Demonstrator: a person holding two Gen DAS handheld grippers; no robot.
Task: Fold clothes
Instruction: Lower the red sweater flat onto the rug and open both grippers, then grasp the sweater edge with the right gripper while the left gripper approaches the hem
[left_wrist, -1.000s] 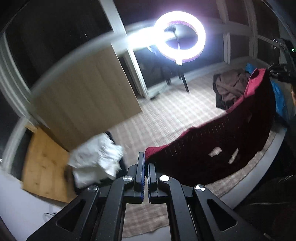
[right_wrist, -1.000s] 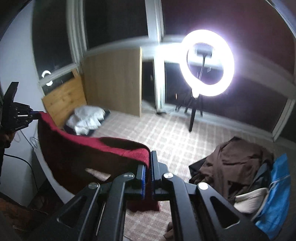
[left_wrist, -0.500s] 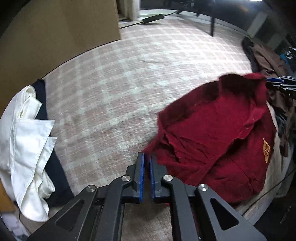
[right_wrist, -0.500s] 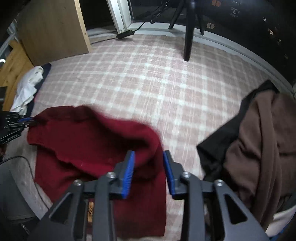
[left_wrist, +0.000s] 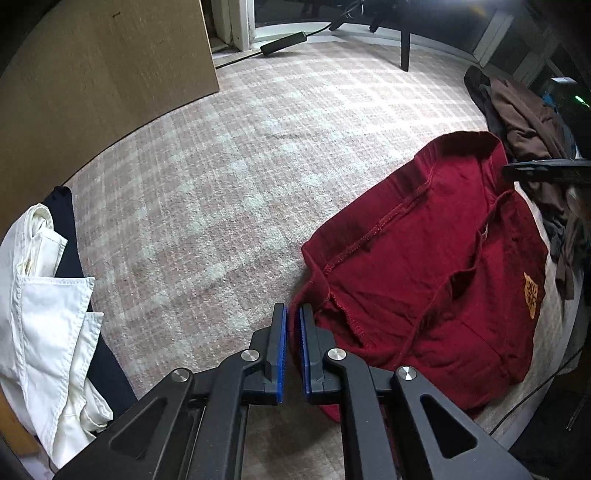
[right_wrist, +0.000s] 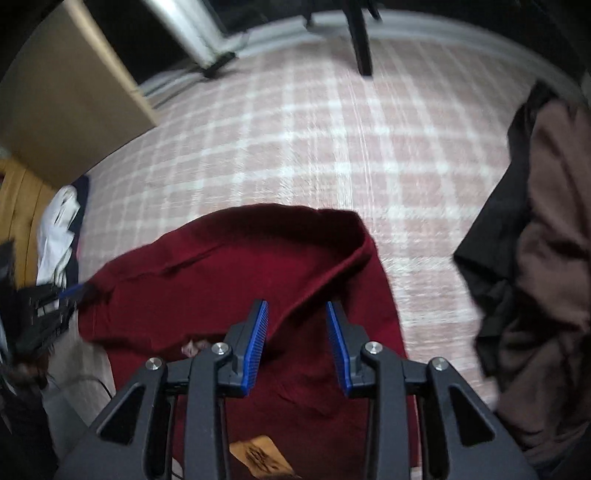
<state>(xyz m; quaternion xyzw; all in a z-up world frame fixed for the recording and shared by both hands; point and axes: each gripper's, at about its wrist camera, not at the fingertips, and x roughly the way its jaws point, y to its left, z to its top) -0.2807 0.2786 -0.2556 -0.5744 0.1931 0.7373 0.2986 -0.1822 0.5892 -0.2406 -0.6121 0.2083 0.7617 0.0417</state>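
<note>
both tongs had lowered the red garment onto the carpet; left tongs pinched its edge, right tongs stood spread, letting go.

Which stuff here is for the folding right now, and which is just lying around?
For the folding:
- red garment, lying on the checked cover
- left gripper, jaws nearly shut at its corner
- right gripper, jaws apart above it

Just lying around:
- white clothes
- dark blue garment under them
- brown clothes pile
- wooden board
</note>
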